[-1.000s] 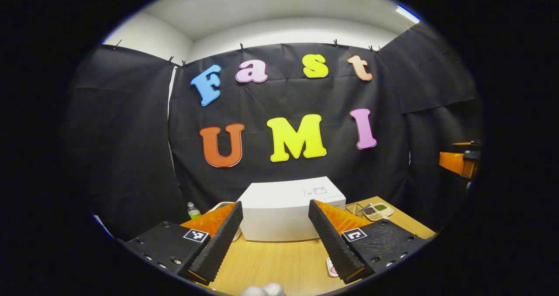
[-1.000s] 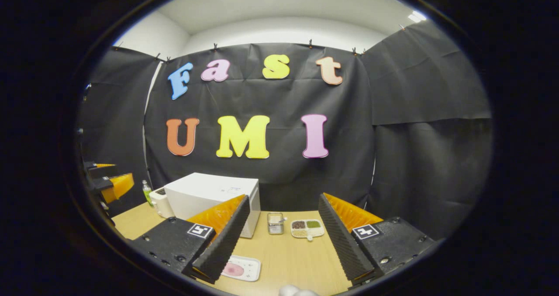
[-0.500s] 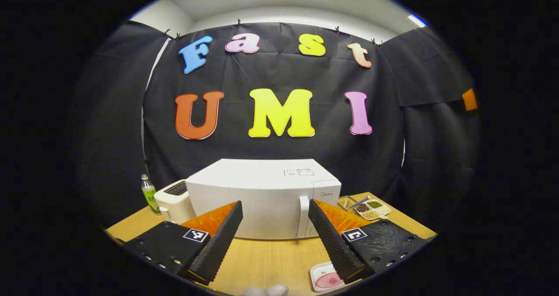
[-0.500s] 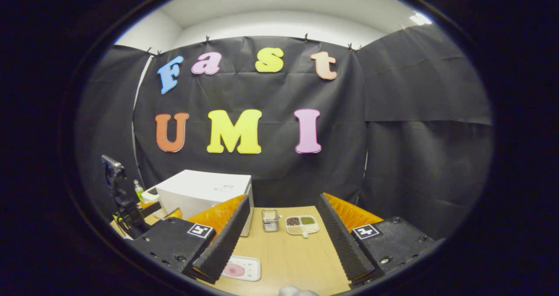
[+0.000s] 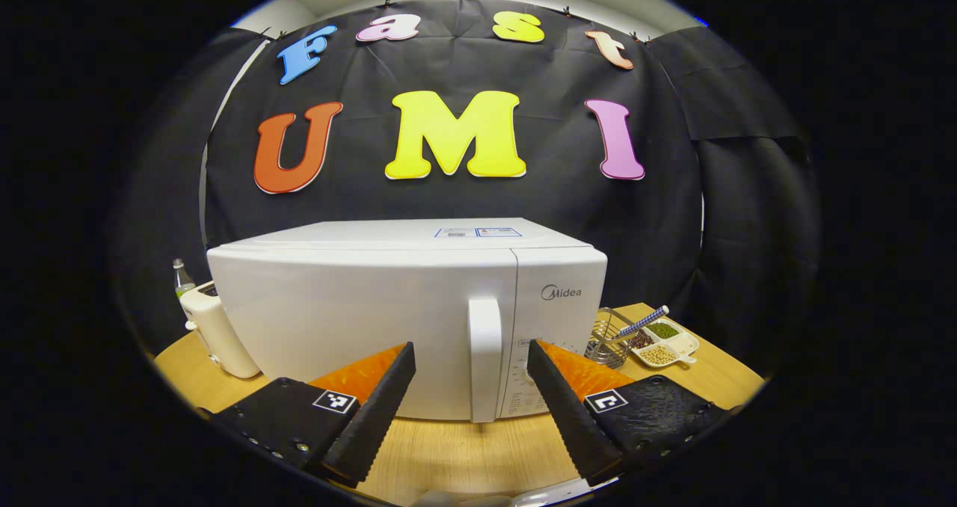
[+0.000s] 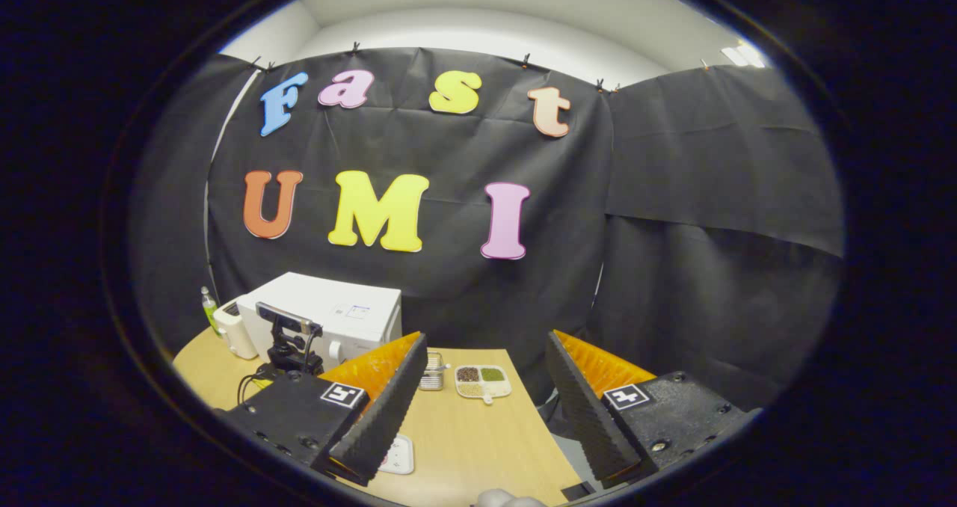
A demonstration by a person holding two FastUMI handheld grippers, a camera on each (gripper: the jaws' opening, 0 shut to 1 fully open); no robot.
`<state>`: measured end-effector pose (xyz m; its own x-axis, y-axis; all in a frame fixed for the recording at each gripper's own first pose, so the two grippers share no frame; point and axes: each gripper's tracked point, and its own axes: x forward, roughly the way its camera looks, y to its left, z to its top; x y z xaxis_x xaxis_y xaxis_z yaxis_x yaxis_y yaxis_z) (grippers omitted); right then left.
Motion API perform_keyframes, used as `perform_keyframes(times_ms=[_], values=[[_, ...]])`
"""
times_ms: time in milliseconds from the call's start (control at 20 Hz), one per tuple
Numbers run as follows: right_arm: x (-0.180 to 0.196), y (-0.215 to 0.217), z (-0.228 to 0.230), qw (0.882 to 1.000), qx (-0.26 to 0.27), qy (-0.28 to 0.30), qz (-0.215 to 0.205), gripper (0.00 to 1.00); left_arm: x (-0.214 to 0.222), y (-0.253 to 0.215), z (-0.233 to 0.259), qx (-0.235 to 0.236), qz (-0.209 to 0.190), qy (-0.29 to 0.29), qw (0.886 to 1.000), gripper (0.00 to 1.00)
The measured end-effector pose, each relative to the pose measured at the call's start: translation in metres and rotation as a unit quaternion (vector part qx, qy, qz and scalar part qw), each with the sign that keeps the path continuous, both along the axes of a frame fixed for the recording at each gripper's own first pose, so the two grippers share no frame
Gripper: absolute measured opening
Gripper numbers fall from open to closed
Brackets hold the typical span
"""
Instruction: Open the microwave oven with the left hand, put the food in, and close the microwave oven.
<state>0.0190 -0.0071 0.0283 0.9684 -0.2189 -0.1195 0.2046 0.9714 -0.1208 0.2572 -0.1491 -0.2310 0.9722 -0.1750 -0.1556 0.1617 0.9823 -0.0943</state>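
Both fingers of left tool (image 5: 469,406) flanking microwave handle (image 5: 485,357), untouched

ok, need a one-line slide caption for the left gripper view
Open left gripper lined up on the vertical handle of the closed white microwave oven, not yet touching.

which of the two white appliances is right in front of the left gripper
The microwave, the big box with the vertical door handle between the open left gripper's fingers. The smaller toaster stands off to its left.

A staged recording booth: black cloth walls (image 6: 710,193) pinned up around a wooden surface (image 6: 478,432) carrying kitchen appliances.
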Motion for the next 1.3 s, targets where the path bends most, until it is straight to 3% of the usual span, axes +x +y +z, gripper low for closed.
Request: perform_keyframes(times_ms=[100,150,300,350,400,500,550,650,800,950,1100,1300], values=[[0.000,-0.005,0.000,1.000,0.004,0.001,-0.012,1.00,0.008,0.000,-0.006,0.008,0.004,-0.001,1.000,0.95],[0.000,-0.006,-0.003,1.000,0.009,0.004,-0.015,1.00,0.011,-0.002,-0.010,0.008,0.003,0.004,1.000,0.85],[0.001,-0.006,-0.015,0.999,0.029,0.014,-0.018,1.00,0.017,-0.003,-0.021,0.010,0.001,0.020,1.000,0.77],[0.001,-0.007,-0.018,0.999,0.035,0.016,-0.020,1.00,0.015,-0.005,-0.021,0.002,-0.004,0.019,1.000,0.53],[0.000,-0.007,-0.018,0.999,0.039,0.015,-0.021,1.00,0.016,-0.013,-0.021,-0.004,-0.023,0.021,1.000,0.49],[-0.001,-0.006,-0.020,0.999,0.044,0.015,-0.022,1.00,0.014,-0.014,-0.027,0.004,-0.027,0.030,0.999,0.27],[-0.001,-0.005,-0.022,0.999,0.046,0.015,-0.022,0.96,0.012,-0.011,-0.024,0.001,-0.029,0.028,0.999,0.23],[-0.003,-0.002,-0.024,0.998,0.052,0.018,-0.018,1.00,0.013,-0.011,-0.026,-0.004,-0.034,0.031,0.999,0.12],[-0.003,0.006,-0.020,0.998,0.053,0.015,-0.010,0.96,0.010,-0.010,-0.026,0.011,-0.034,0.034,0.999,0.08],[-0.006,0.017,-0.016,0.999,0.034,0.012,0.004,1.00,0.003,-0.008,-0.029,0.009,-0.034,0.045,0.998,0.09],[-0.007,0.029,-0.011,1.000,0.014,0.008,0.023,1.00,-0.037,0.005,-0.028,0.015,-0.040,0.018,0.999,0.08],[-0.002,0.061,-0.015,0.997,0.016,0.009,0.070,1.00,-0.087,0.032,-0.032,0.004,-0.059,0.029,0.998,0.08]])
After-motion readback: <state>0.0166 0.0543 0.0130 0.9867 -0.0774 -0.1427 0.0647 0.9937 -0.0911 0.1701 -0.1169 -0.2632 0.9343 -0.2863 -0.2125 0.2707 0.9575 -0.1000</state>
